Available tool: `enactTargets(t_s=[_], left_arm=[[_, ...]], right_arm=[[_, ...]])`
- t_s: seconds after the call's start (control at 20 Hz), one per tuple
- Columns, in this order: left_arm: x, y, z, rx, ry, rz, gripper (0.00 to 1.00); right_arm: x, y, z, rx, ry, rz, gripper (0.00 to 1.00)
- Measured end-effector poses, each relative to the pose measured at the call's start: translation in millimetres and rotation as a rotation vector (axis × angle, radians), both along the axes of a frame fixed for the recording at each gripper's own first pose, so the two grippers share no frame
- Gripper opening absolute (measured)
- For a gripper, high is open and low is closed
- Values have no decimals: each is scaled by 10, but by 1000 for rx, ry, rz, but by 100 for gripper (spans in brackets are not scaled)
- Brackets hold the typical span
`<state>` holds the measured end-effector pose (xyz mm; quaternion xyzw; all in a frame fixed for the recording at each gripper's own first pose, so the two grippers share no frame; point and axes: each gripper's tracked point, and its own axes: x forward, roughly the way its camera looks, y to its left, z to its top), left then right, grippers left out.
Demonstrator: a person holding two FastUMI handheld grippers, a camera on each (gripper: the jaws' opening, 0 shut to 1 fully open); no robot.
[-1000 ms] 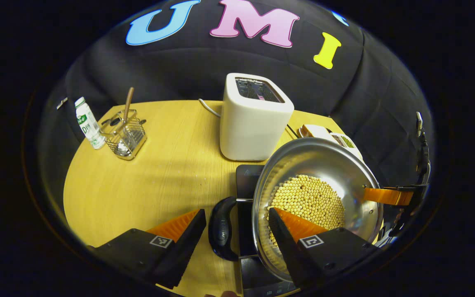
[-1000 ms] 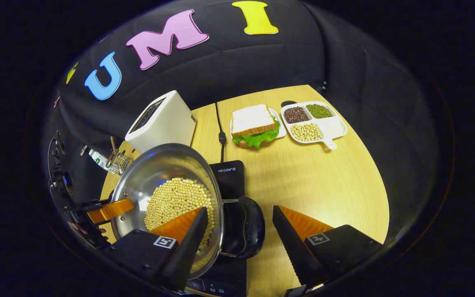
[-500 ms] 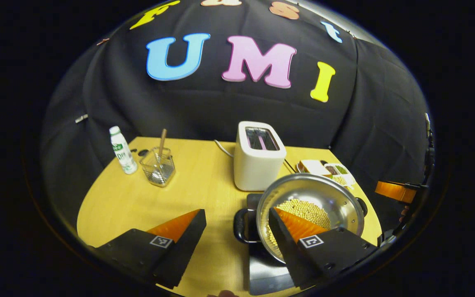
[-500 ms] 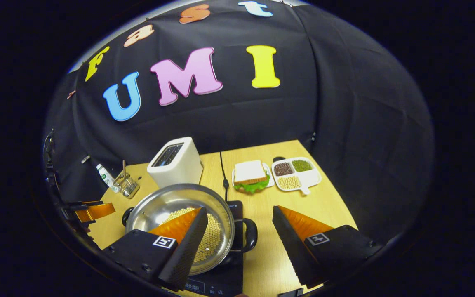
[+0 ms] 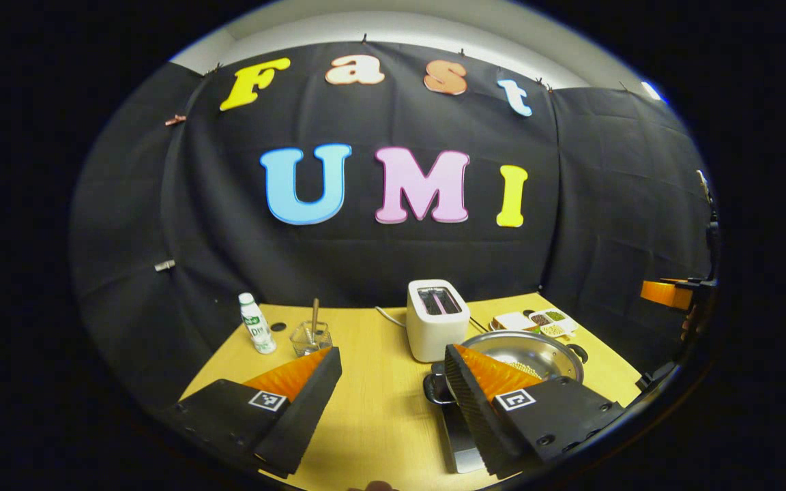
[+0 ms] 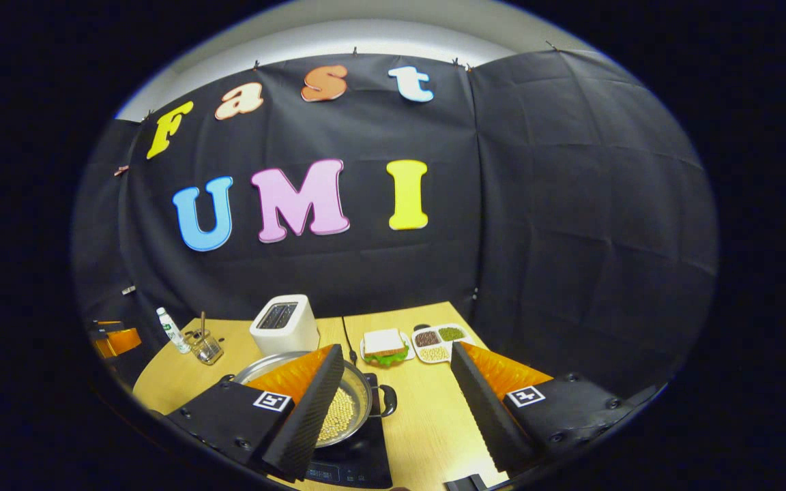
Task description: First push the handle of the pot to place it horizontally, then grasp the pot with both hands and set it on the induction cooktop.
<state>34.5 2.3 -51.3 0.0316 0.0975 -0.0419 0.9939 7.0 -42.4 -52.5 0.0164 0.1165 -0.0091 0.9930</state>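
Wood-grain yellow table [image 5: 379, 409] runs across the booth, backed by black cloth wall [image 5: 366, 259] with a strip of pale ceiling [image 5: 393, 31] above it.

In the left gripper view, going from the left: a small white bottle [image 5: 255, 332] with a green label stands near the table's far left edge, and just beside it a clear holder [image 5: 310, 337] with a stick upright in it. The left gripper [image 5: 393, 385] shows at the bottom with its 2 fingers spread wide, nothing between them. Past the middle stands a white toaster [image 5: 437, 318] with its cord trailing left. Right of it the steel pot [image 5: 536, 354], holding pale beans, sits on the dark induction cooktop [image 5: 460, 436], a black handle [image 5: 431, 389] sticking out level on its left side. Behind the pot lie a sandwich and a divided dish [image 5: 550, 320].

In the right gripper view, the same bottle and holder sit far left, then the toaster, then the pot on the cooktop [image 6: 359, 460] with its right handle [image 6: 387, 400] level. A sandwich [image 6: 384, 346] on a plate and the 3-part dish of beans lie farther right. The right gripper [image 6: 398, 389] hangs above the table, fingers wide apart and holding nothing.
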Motion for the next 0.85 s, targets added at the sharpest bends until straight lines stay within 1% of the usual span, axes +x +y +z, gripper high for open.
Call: enactTargets(t_s=[0.1, 0.2, 0.35, 0.45, 0.55, 0.6, 0.65, 0.7, 0.75, 0.85], left_arm=[[-239, 74, 223, -5, -62, 11, 95], [-468, 166, 281, -8, -80, 26, 95], [-810, 318, 281, -63, -90, 53, 95], [-971, 483, 268, -40, -89, 80, 95], [-1179, 520, 251, -11, -75, 87, 95], [-1271, 529, 264, 2, -78, 86, 95], [-1340, 506, 285, 17, -83, 81, 93], [-1398, 482, 289, 30, -87, 74, 96], [-1439, 456, 289, 37, -92, 69, 95], [-1459, 357, 259, 23, -86, 50, 95]], right_arm=[[-228, 17, 266, -26, -81, -13, 98], [-444, 99, 431, -41, -127, -15, 98], [-838, 158, 541, -77, -161, -18, 98], [-1087, 197, 528, -61, -156, -21, 98], [-1288, 226, 463, -34, -132, -26, 98], [-1353, 245, 457, -23, -125, -24, 98], [-1395, 243, 454, -24, -127, -32, 98], [-1414, 223, 459, -30, -133, -38, 98], [-1425, 226, 460, -34, -135, -39, 98], [-1430, 279, 485, -25, -142, -35, 98]])
